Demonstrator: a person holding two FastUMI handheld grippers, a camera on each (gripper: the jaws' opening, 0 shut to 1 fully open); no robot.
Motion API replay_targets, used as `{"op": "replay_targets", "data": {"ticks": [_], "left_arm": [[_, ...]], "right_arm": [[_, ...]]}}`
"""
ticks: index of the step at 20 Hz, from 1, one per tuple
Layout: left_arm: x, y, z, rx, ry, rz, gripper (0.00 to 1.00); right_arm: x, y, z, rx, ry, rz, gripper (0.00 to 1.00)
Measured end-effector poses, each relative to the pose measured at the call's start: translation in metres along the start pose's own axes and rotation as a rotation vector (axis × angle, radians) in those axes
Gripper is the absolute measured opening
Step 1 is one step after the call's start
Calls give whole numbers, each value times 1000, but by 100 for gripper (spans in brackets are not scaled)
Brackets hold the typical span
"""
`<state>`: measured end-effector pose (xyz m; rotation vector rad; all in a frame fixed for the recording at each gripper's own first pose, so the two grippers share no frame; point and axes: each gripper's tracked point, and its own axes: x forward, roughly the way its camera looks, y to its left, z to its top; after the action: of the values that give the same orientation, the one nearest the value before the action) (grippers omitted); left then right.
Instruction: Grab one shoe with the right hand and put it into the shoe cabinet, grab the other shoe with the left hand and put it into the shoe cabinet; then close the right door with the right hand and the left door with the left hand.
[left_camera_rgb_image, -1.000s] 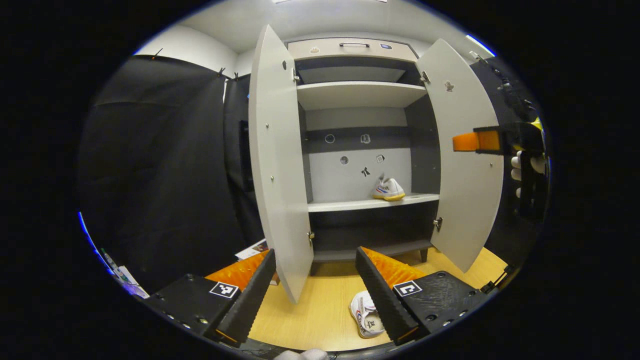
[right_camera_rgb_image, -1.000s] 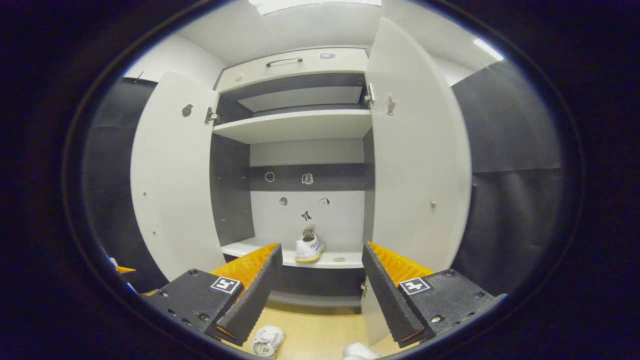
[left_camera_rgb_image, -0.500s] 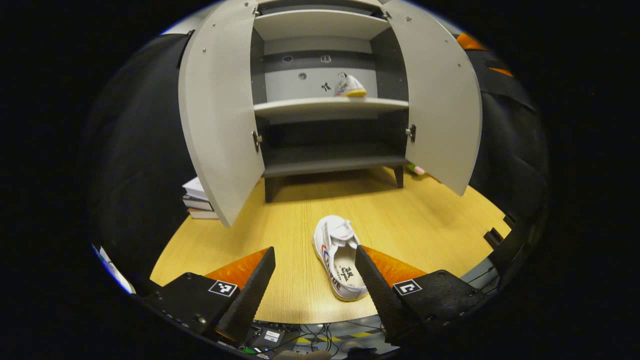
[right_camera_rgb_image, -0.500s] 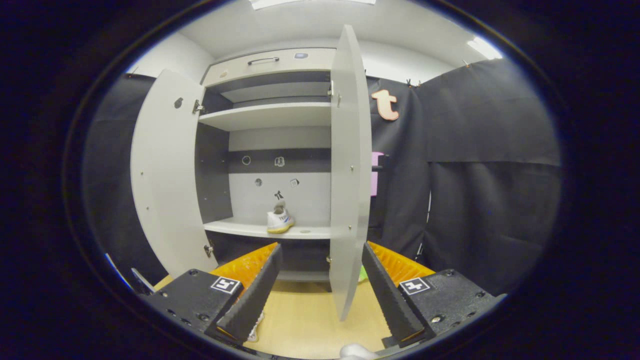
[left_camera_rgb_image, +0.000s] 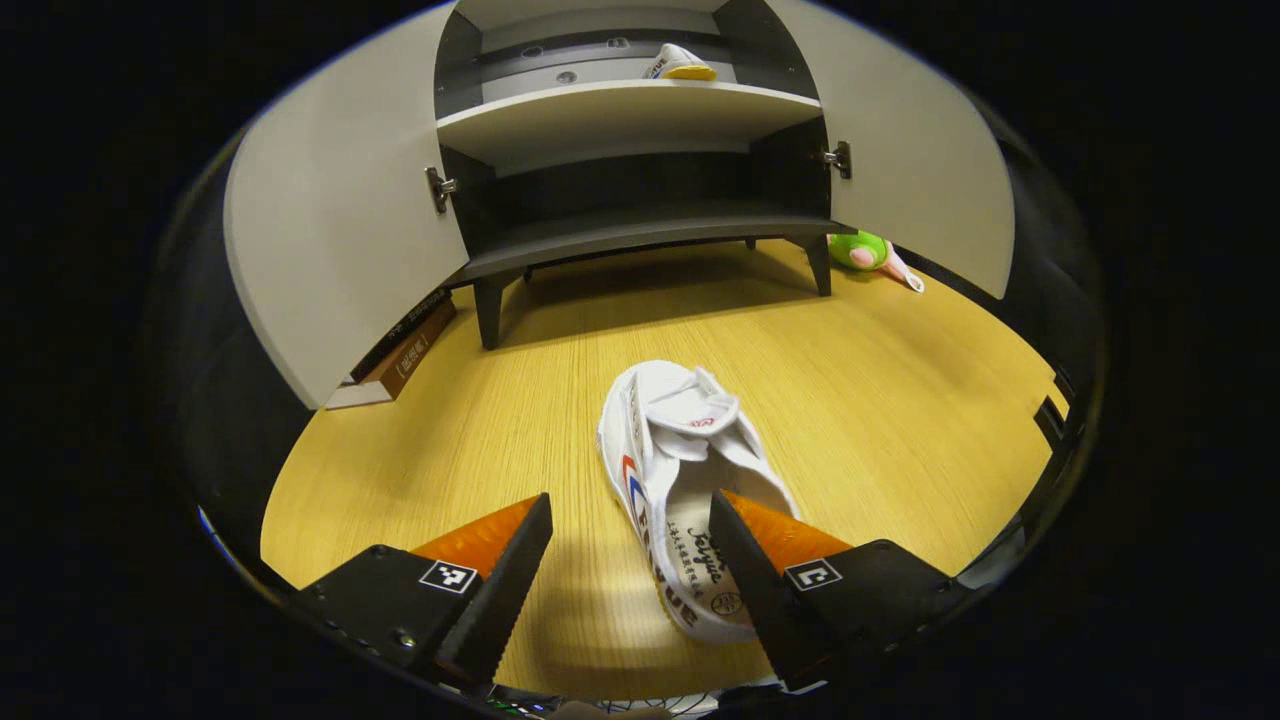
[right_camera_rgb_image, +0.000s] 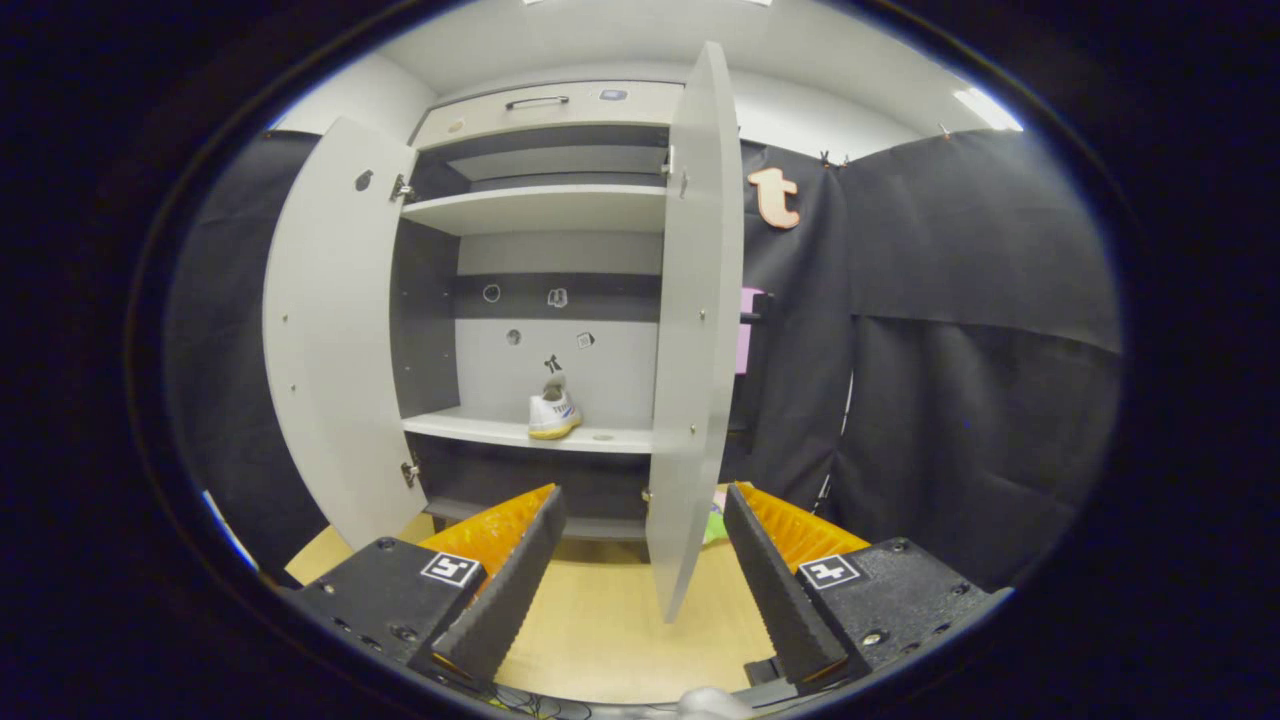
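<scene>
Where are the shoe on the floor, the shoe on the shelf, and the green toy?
shoe on the floor (left_camera_rgb_image: 672, 440), left gripper view, on its strap.
shoe on the shelf (right_camera_rgb_image: 553, 414), right gripper view, on its heel.
green toy (left_camera_rgb_image: 858, 250), left gripper view, on its body.

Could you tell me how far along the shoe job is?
Done: one shoe sits on the cabinet shelf. In hand: the open left claw hangs over the second shoe on the floor, not gripping. Left: shelving it and closing both doors; the right door stands open.
</scene>
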<state>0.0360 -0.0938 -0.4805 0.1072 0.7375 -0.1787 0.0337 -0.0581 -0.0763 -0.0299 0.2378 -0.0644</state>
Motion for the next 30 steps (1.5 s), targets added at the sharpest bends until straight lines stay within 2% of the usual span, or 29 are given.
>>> {"op": "replay_targets", "data": {"ticks": [3, 4, 6, 7, 8, 9, 10, 11, 12, 13, 15, 18, 21, 30], "left_arm": [[21, 4, 9, 19, -5, 8, 96], [28, 6, 14, 25, -13, 9, 87], [39, 7, 14, 23, 6, 6, 78], [45, 6, 15, 21, 9, 3, 85], [50, 2, 14, 17, 19, -15, 71], [52, -2, 17, 17, 9, -24, 64], [53, 0, 17, 33, 8, -8, 46], [53, 9, 16, 51, 13, 28, 42], [53, 15, 13, 37, 24, 46, 23], [54, 13, 16, 25, 14, 32, 24], [51, 12, 14, 20, 54, 10, 13], [33, 15, 31, -6, 49, 4, 14], [5, 24, 77, -49, -11, 10, 13], [-59, 73, 278, -93, -291, 58, 13]], "right_arm": [[6, -1, -1, -1, 10, -6, 100], [9, -1, -1, 1, 11, -8, 100], [14, 0, -3, 8, 17, -6, 100], [16, 0, -3, 8, 20, -7, 100], [17, -1, -3, 5, 21, -8, 100], [18, -2, -3, 2, 19, -13, 100], [18, -3, -3, 1, 19, -15, 100], [18, -3, -3, 3, 20, -15, 100], [18, -3, -2, 5, 19, -16, 100], [19, -4, -1, 4, 16, -17, 100], [19, -6, 3, 8, 7, -19, 100], [20, -3, 12, 8, -15, -4, 100], [20, 7, 23, 12, -56, 23, 100], [25, 38, 45, 3, -143, 126, 100]]}}
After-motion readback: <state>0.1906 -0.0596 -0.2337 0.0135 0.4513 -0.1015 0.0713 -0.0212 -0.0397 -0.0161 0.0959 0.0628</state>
